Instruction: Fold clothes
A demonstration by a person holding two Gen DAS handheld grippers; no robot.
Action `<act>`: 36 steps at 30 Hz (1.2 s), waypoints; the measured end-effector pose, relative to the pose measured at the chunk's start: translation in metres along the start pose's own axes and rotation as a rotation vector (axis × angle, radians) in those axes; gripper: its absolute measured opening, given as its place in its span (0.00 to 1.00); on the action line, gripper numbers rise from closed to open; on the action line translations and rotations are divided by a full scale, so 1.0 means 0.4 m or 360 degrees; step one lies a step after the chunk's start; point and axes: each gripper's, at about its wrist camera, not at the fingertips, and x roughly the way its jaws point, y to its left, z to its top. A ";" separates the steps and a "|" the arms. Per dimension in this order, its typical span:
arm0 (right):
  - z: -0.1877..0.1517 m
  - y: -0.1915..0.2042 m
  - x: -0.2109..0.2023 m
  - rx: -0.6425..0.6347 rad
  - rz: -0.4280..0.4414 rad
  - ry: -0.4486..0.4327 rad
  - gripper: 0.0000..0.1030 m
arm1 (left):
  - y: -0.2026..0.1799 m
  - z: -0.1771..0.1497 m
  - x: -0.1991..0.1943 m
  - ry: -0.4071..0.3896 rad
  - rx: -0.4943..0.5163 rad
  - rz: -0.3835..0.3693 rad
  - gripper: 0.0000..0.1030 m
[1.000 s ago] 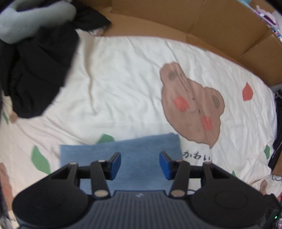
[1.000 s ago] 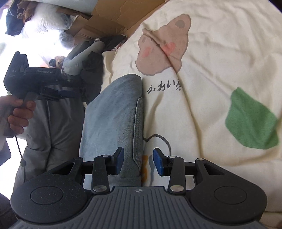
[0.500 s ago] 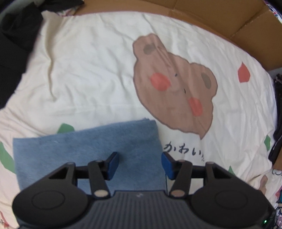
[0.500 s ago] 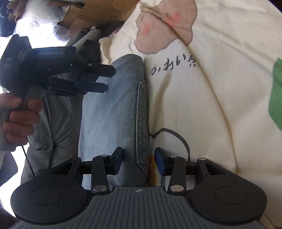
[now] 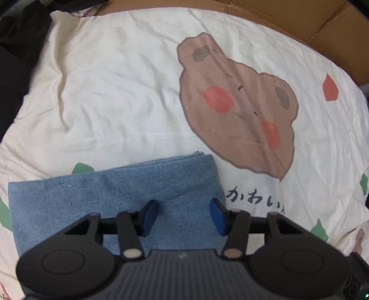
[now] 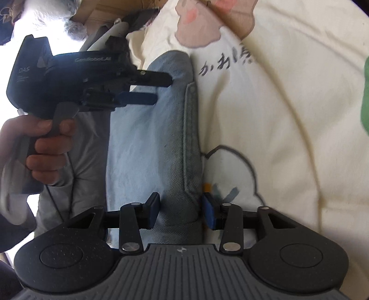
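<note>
Folded jeans (image 5: 110, 196) lie lower centre on the bed's bear-print quilt (image 5: 126, 92), thick, limp denim best pinched at the stacked edge; left hand-held gripper (image 5: 183, 215) and right hand-held gripper (image 6: 181, 213) gape, unclamped.

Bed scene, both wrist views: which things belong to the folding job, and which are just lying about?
In the job:
folded jeans
left gripper, open above them
right gripper, open, straddling their seamed edge

Lying about:
bear-print bedsheet
dark clothes
cardboard
</note>
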 end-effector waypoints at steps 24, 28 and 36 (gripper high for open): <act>-0.098 0.000 -0.049 0.0140 0.0070 0.0052 0.23 | -0.003 0.005 0.014 -0.0005 -0.0002 0.0056 0.49; -0.118 -0.013 -0.053 0.0146 0.0089 0.0066 0.21 | -0.005 0.006 0.014 -0.0007 -0.0002 0.0064 0.49; -0.127 -0.010 -0.063 0.0112 0.0087 0.0092 0.14 | -0.007 0.006 0.011 -0.0012 0.0002 0.0066 0.49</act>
